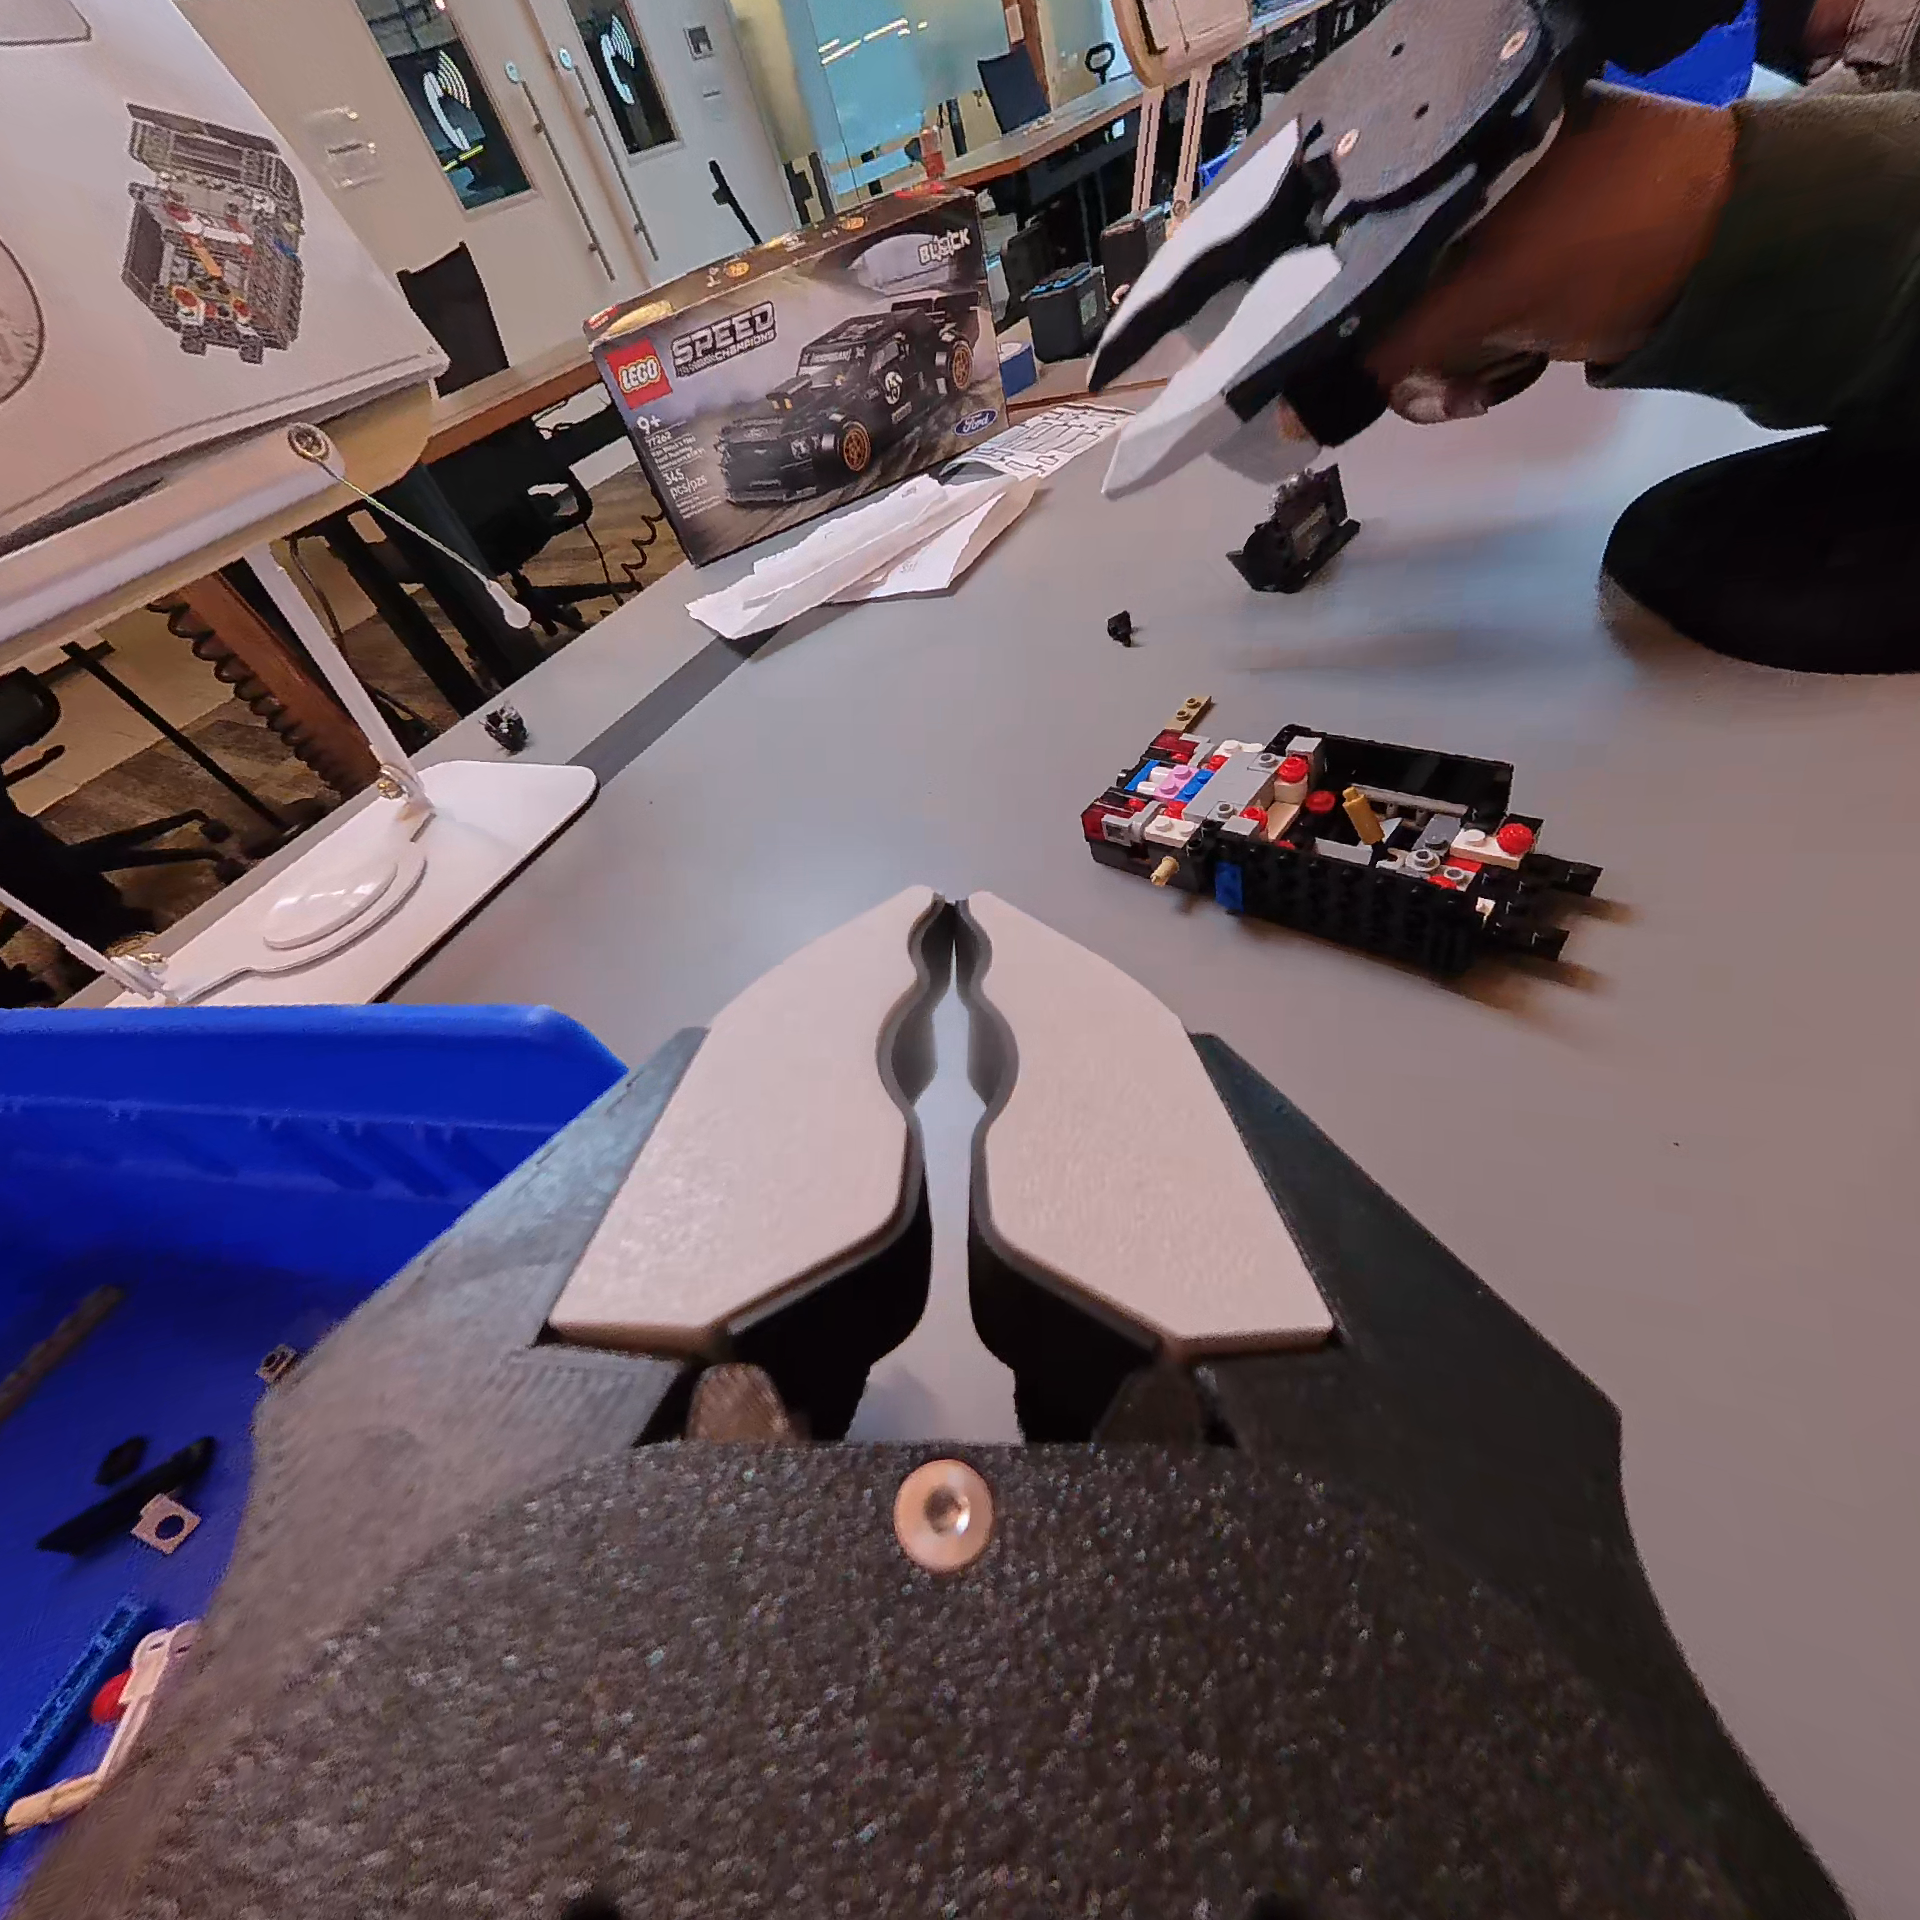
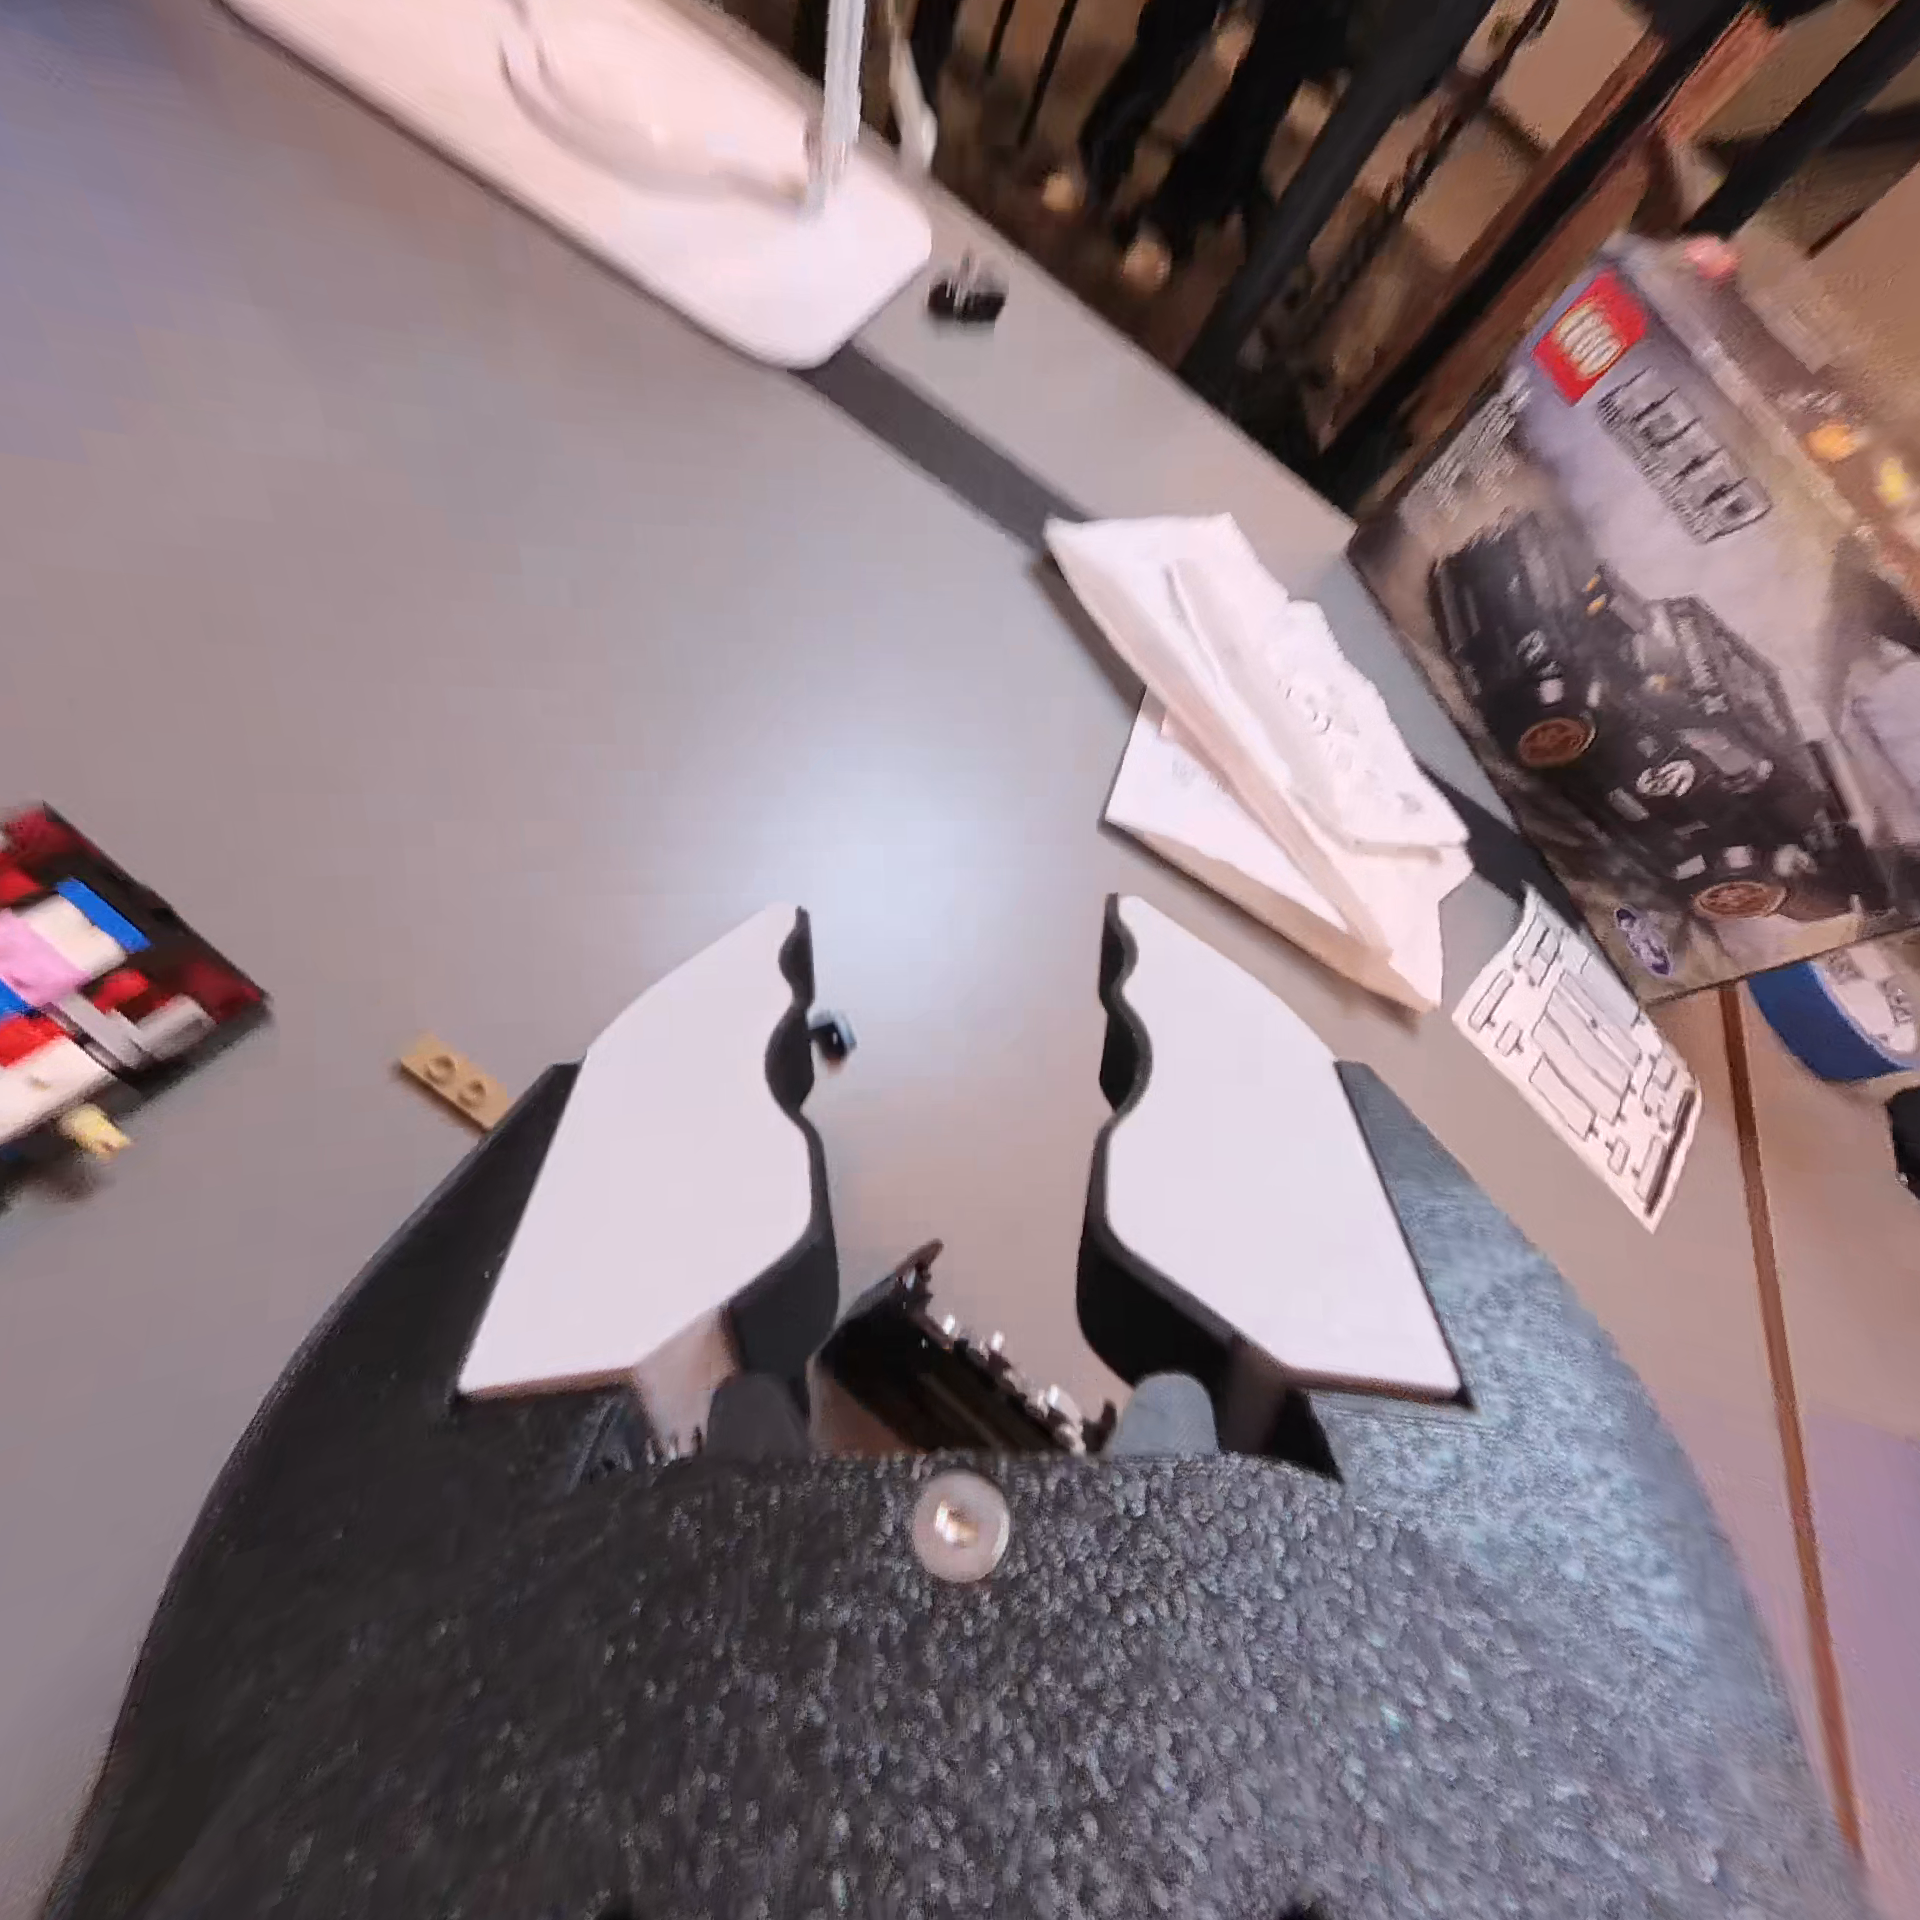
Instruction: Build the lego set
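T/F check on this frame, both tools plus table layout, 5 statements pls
1. The left tool is shut and holds nothing. True.
2. The right tool is clamped on the car chassis. False: its jaws stand open and empty; the car chassis lies on the table, apart from both tools.
3. A black sub-assembly sits on the table below the right tool. True.
4. The set box lies flat on its face. False: it stands upright beside white paper bags.
5. The blue bin is empty. False: loose pieces lie in it.
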The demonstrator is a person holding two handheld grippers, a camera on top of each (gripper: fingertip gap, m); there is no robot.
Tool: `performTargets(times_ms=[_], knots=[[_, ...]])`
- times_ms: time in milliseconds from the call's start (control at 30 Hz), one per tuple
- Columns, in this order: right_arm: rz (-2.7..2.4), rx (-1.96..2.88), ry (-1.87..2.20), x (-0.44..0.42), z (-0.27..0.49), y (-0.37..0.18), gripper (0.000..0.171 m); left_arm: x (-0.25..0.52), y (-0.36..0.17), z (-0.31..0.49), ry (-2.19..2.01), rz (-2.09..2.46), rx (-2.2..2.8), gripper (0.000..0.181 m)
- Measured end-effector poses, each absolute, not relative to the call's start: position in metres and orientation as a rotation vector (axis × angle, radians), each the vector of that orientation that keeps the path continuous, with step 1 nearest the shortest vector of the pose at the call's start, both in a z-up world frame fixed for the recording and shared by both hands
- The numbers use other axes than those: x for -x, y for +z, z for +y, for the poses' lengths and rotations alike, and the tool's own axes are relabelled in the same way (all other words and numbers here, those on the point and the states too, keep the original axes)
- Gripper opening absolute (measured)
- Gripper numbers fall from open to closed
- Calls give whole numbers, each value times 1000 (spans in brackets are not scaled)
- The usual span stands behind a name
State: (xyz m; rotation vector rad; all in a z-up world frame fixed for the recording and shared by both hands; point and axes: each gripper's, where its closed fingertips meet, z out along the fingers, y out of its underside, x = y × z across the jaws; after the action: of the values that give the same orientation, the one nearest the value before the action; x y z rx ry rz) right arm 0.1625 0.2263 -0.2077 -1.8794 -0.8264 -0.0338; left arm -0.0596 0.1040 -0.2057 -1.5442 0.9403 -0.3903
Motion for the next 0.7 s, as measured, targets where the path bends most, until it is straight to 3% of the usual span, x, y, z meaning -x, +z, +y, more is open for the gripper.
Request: performTargets(times_ms=[100, 133, 167, 400, 433, 533, 700], knots=[[-803, 1756, 47, -154, 221, -184, 52, 60, -206, 105, -396, 930, 1551, 0], [-838, 1715, 94, -147, 214, -179, 32, 60, -206, 105, -398, 929, 1552, 0], [-885, 1667, 148, -138, 207, -175, 0, 60, -206, 105, -399, 930, 1554, 0], [-1407, 1569, 673, -68, 113, -196, 0, 54, -211, 101, -399, 972, 1553, 0], [-1486, 1572, 702, -61, 100, -204, 10, 52, -212, 99, -400, 985, 1551, 0], [-1701, 1625, 741, -48, 66, -230, 25, 39, -214, 88, -461, 1027, 1542, 0], [-1896, 1689, 585, -35, 49, -258, 28, 5, -222, 62, -625, 1136, 1553, 13]])
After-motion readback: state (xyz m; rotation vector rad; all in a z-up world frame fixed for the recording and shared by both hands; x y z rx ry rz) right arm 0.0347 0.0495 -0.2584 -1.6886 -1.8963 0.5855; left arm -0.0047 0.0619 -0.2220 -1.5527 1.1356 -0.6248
